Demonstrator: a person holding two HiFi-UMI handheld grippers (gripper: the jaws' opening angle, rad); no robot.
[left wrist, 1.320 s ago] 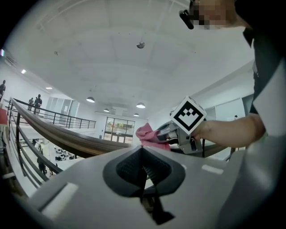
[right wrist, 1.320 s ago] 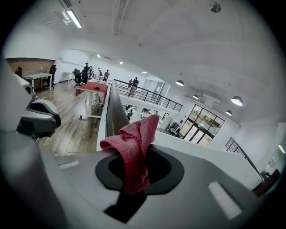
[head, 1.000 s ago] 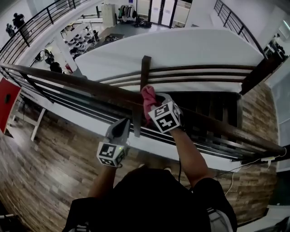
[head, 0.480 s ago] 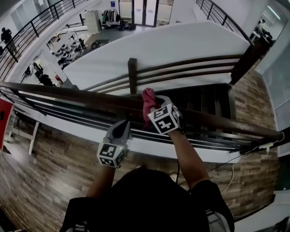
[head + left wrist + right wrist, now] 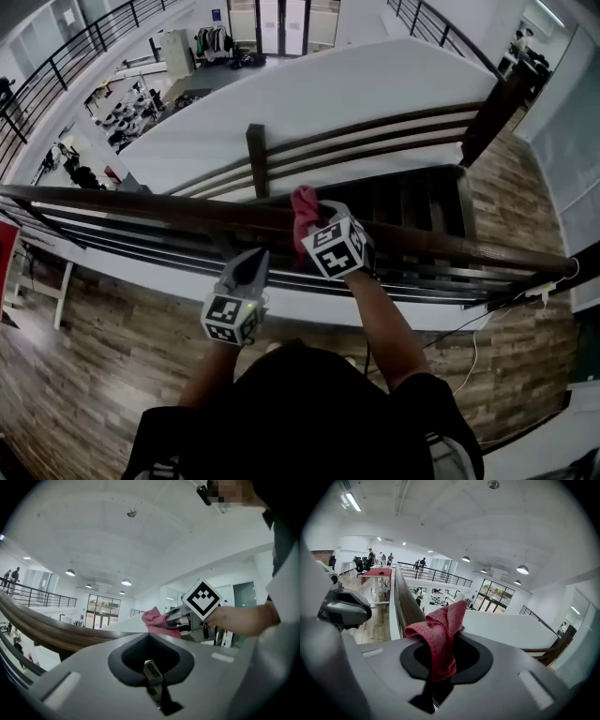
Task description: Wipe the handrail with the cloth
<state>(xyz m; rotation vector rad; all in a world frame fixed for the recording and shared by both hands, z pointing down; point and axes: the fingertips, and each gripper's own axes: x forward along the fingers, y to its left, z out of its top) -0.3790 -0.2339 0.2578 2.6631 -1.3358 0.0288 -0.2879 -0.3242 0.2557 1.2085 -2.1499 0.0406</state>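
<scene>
A dark wooden handrail (image 5: 141, 203) runs from left to right across the head view. A pink cloth (image 5: 304, 208) lies on top of it, and my right gripper (image 5: 310, 228) is shut on the cloth from the near side. In the right gripper view the cloth (image 5: 440, 634) hangs bunched out of the jaws, with the handrail (image 5: 405, 604) running away behind it. My left gripper (image 5: 251, 264) is shut and holds nothing; it hovers just below and near the rail, left of the cloth. The left gripper view shows the rail (image 5: 47, 631), the cloth (image 5: 157, 619) and the right gripper beyond.
Thinner rails (image 5: 122, 246) run under the handrail. Beyond it drops a stairwell (image 5: 412, 211) with a second banister and post (image 5: 255, 155), and a lower floor far below. A cable (image 5: 487, 323) trails over the wooden floor (image 5: 84, 356) at the right.
The right gripper and cloth have slid rightward along the handrail, away from the far banister post. The left gripper has kept pace beside it, still shut.
</scene>
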